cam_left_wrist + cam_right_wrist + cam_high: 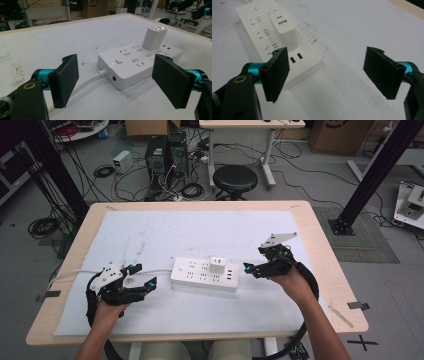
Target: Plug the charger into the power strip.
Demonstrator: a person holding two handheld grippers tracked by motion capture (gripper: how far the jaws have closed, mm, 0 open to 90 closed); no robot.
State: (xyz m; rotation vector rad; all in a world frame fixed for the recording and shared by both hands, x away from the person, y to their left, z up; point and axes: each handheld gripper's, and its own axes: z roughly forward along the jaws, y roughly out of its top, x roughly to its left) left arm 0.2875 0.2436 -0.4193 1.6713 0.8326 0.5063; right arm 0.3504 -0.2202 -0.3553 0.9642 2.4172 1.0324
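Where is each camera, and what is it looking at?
High view: above the table, looking down; both forearms, left gripper, right gripper.
Left gripper view: on that gripper, facing the power strip's cable end; open jaws.
Right gripper view: facing the strip's other end; open jaws.
All share the strip and white charger.

- From my remote seat, the high view is evenly lit from overhead; the white mat (pixel 200 227) is bright, almost washed out; shadows beneath the power strip (pixel 205 276) are soft and faint; the picture is slightly grainy.
- The left gripper view is sharp on the strip; the near pads (pixel 65 79) look soft; the background blurs.
- The right gripper view is dimmer and greyer; its edges bend slightly.
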